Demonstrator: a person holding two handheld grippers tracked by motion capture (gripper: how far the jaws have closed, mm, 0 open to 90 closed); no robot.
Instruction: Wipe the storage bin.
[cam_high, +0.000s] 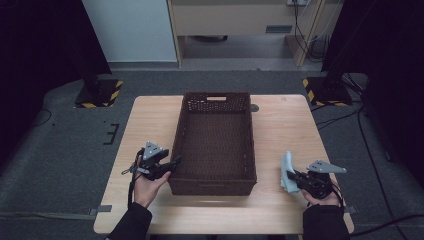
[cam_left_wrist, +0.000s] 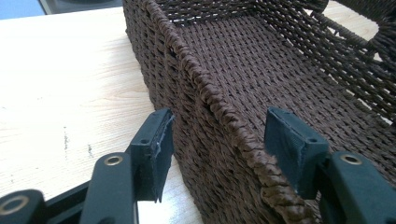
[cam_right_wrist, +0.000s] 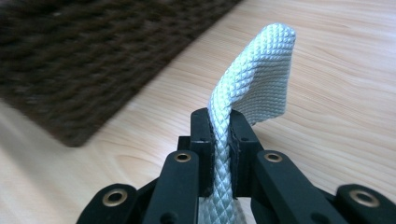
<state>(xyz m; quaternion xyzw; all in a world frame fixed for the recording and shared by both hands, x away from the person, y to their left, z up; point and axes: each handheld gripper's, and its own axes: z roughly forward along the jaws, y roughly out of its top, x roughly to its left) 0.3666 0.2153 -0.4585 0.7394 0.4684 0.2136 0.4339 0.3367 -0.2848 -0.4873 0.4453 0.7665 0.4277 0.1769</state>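
Brown woven basket (cam_high: 215, 145) sits mid-tabletop (cam_high: 150, 120), long axis running away from us. We see nothing in it: bare woven floor in the high view and in the left gripper view (cam_left_wrist: 261, 60). Handle cutout at the far end wall; a second cutout shows top right in the left gripper view.

Left claw (cam_high: 175, 162) is at the basket's near-left corner. Jaws straddle the left wall rim, one pad (cam_left_wrist: 156, 144) outside over the tabletop, the other (cam_left_wrist: 292, 140) inside over the basket floor. Neither pad presses on the weave; a gap shows on both sides. So it's wide, holding nothing, rim between the jaws.

Right claw (cam_high: 292, 176) is right of the basket, near the tabletop's near-right edge, well apart from the basket wall. It's clamped tight on a pale blue-grey cloth (cam_high: 287, 170) with a diamond weave. In the right gripper view the cloth (cam_right_wrist: 254, 74) stands up out of the pinched jaws and folds over at the top; the rest hangs below the jaws. The cloth is outside the basket, above the tabletop.

Around: a small dark round mark on the tabletop by the basket's far-right corner (cam_high: 254, 107). Off the tabletop there's grey carpet, two stand bases with yellow-black stripes (cam_high: 100, 92), and cables on the right (cam_high: 350, 117). Nothing lies between the cloth and the basket.
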